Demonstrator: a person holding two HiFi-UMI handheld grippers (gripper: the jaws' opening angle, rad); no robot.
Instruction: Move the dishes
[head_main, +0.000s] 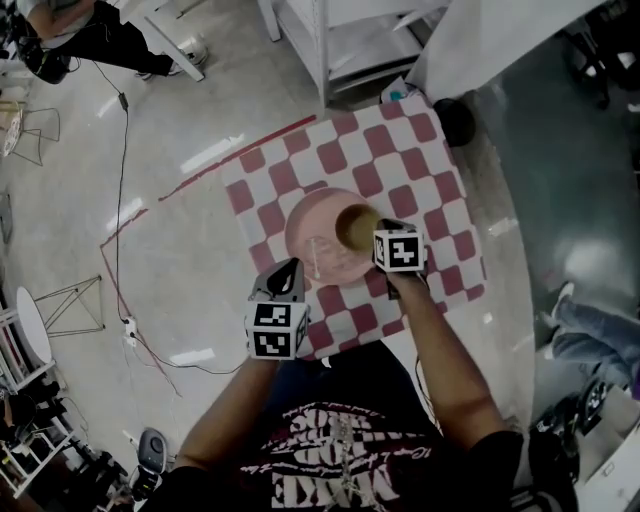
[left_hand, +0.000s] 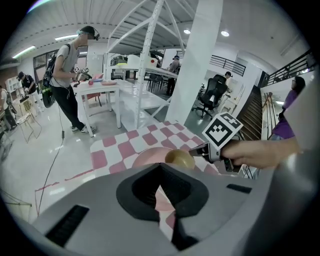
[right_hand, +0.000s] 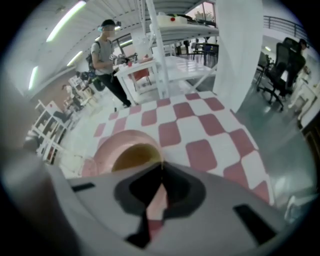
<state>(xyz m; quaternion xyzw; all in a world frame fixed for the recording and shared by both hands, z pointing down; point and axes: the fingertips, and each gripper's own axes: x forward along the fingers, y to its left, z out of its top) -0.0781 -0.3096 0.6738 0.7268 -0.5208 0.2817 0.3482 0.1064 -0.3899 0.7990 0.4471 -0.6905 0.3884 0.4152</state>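
- The pale, glossy floor (head_main: 180, 150) fills the head view's left side, and a dark cable (head_main: 122, 200) runs down across it.
- A table (head_main: 400, 160) under a red-and-white checked cloth stands in front of the person. The dishes sit near its near-left part.
- White shelving (head_main: 340, 40) stands beyond the table's far edge.
- In both gripper views a bystander (left_hand: 70, 75) stands at a white bench, well apart from the table.
- A pink plate (head_main: 310, 235) lies flat on the cloth, nearer the person than the table's middle.
- The left gripper (head_main: 292, 263) hangs over the table's near-left edge, just beside the plate and apart from it. Its own view shows the jaws pressed together with nothing between them, only cloth and plate behind.
- The right gripper (head_main: 378, 228) points steeply down at the plate's right side. Its jaws are closed, and their tips pinch the near rim of the bowl.
- A mustard-yellow bowl (head_main: 357, 226) sits upright over the right part of the plate, mouth up. Whether it rests on the plate or is just clear of it I cannot tell.
- The left gripper view shows the right gripper's tip touching the bowl's right rim.
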